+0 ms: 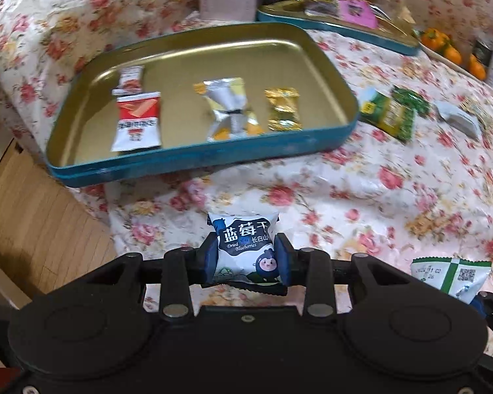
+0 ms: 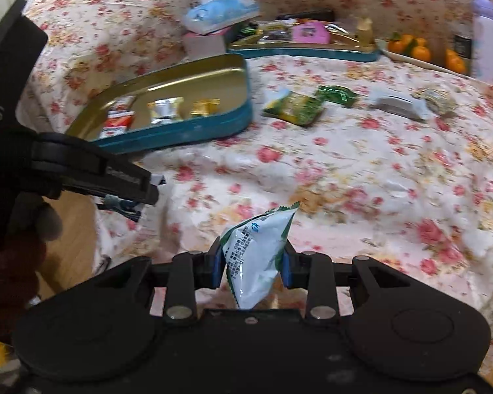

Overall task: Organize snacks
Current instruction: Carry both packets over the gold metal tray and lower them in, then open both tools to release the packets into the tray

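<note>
My left gripper (image 1: 246,257) is shut on a dark blue and white dried-blueberry packet (image 1: 245,249), held above the floral cloth, short of the near tin tray (image 1: 194,164). That gold-lined blue tray holds two red and white packets (image 1: 136,121), a silver packet (image 1: 228,108) and a gold packet (image 1: 282,108). My right gripper (image 2: 252,264) is shut on a green and white packet (image 2: 258,256); this packet also shows in the left wrist view (image 1: 453,274). The tray lies far left in the right wrist view (image 2: 180,131).
Green packets (image 1: 394,111) and a grey-white packet (image 1: 457,118) lie on the cloth right of the tray. A second blue tray (image 1: 341,23) full of snacks sits behind, with tissue boxes (image 1: 228,0), oranges (image 1: 443,44) and a bottle (image 2: 484,39). Wooden floor (image 1: 26,203) lies past the table's left edge.
</note>
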A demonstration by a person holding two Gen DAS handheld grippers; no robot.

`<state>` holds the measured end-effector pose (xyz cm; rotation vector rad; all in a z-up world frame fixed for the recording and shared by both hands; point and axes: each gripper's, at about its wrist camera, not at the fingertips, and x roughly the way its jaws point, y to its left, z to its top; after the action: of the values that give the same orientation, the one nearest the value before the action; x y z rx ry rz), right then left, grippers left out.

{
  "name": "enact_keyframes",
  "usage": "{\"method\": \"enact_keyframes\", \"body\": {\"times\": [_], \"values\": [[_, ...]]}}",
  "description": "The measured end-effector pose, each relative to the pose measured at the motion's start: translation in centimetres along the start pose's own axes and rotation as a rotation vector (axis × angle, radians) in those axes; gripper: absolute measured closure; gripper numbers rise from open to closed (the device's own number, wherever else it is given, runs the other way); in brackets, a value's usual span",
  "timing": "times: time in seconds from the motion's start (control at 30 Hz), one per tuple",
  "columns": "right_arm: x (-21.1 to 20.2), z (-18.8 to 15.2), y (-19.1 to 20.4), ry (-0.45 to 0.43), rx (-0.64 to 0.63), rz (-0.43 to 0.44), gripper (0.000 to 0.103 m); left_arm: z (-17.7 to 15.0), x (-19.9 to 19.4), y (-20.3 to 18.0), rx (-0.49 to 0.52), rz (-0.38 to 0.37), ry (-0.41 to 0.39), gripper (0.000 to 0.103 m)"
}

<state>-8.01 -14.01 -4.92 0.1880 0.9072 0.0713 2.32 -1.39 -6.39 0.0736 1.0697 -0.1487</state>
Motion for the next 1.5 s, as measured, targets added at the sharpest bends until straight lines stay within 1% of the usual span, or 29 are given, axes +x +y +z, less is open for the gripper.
{"method": "enact_keyframes", "body": {"times": [0.27, 0.57, 0.73, 0.87, 1.03, 1.13, 1.4, 1.5], "values": [[1.1, 2.9, 2.3, -0.021, -0.033, 0.036, 0.068, 2.2, -0.8, 3.8, -0.079, 0.026, -0.059, 0.059], [1.9, 6.5, 4.4, -0.059, -0.076, 0.065, 0.068, 5.8, -1.0, 9.0, -0.183, 0.092, -0.147, 0.059], [2.9, 8.9, 5.1, -0.079, -0.081, 0.068, 0.068, 7.7, -0.3, 11.4, -0.240, 0.130, -0.166, 0.059], [4.0, 10.6, 5.5, -0.090, -0.081, 0.062, 0.068, 8.9, 0.8, 12.7, -0.270, 0.151, -0.162, 0.059], [5.6, 12.6, 5.9, -0.105, -0.092, 0.044, 0.068, 10.3, 2.3, 13.2, -0.286, 0.163, -0.155, 0.059], [6.9, 14.1, 6.0, -0.115, -0.096, 0.029, 0.068, 11.1, 3.3, 13.2, -0.289, 0.154, -0.145, 0.059], [11.0, 17.4, 6.1, -0.134, -0.101, -0.004, 0.068, 13.9, 5.8, 11.4, -0.242, 0.106, -0.139, 0.059], [12.3, 18.4, 6.3, -0.141, -0.116, -0.021, 0.068, 14.7, 6.6, 10.7, -0.218, 0.099, -0.139, 0.058]]}}
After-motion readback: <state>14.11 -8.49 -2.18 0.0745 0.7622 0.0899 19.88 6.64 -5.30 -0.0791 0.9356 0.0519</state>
